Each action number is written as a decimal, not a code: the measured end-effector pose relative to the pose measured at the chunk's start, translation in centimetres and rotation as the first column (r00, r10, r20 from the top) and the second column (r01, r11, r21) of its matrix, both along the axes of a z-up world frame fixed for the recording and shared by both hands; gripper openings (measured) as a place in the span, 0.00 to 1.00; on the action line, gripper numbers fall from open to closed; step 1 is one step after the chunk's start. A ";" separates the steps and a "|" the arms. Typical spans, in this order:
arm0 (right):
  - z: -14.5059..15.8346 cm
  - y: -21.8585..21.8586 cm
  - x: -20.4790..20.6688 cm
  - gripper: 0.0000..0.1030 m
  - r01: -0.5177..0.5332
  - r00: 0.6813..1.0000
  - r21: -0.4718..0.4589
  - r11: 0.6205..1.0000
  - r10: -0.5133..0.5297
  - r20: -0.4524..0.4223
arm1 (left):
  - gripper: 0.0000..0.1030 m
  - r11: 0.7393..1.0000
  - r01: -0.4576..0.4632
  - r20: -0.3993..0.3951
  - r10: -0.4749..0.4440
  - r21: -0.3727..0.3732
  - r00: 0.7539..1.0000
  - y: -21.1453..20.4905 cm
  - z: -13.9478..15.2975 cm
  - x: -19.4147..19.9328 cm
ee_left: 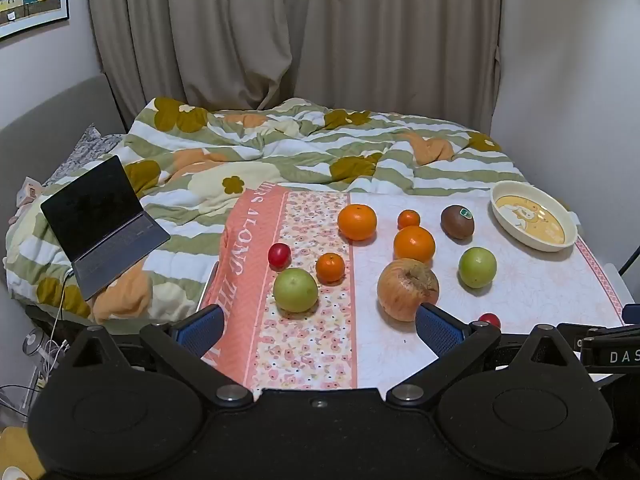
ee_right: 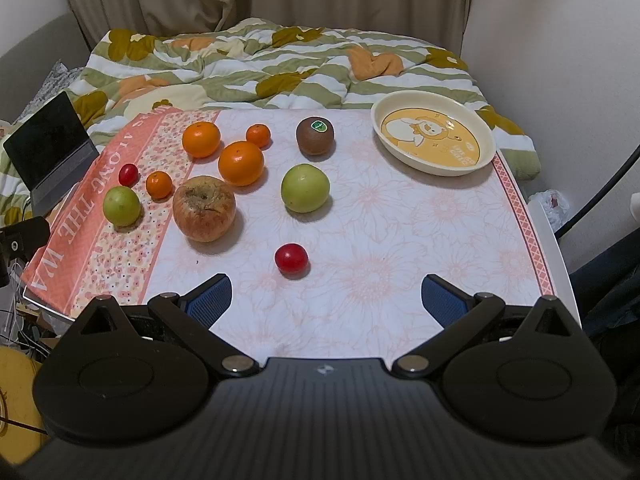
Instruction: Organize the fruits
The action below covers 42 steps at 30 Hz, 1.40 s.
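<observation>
Both your left tongs (ee_left: 318, 328) and right tongs (ee_right: 326, 296) gape apart, empty, over the counter (ee_right: 400, 240); fruits lie left of the dish (ee_right: 434, 138).

A matt printed cloth (ee_right: 360, 216) covers the table. The shallow dish (ee_right: 434, 138) looks glossy, like glazed ceramic or hard plastic. The oranges (ee_right: 241, 162) shine with dimpled peel; the kiwi (ee_right: 315, 136) is dull and fuzzy. The big apple (ee_right: 204, 208) looks rough and wrinkled. The quilt (ee_right: 280, 68) behind is soft, puffy fabric.
</observation>
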State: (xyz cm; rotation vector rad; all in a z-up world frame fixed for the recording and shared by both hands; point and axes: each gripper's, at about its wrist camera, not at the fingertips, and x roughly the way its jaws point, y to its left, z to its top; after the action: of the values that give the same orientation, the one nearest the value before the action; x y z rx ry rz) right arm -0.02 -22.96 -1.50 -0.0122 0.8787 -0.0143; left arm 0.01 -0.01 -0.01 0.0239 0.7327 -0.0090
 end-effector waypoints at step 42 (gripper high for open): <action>0.6 -0.5 0.0 1.00 0.008 1.000 0.003 1.000 -0.008 0.003 | 1.00 1.000 0.008 -0.007 -0.008 -0.006 1.000 -0.3 0.1 0.3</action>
State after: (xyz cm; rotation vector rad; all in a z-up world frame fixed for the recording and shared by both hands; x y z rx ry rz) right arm 0.02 -23.44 -0.85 -0.0054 0.8760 -0.0204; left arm 0.27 -0.32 0.12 0.0215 0.7396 -0.0192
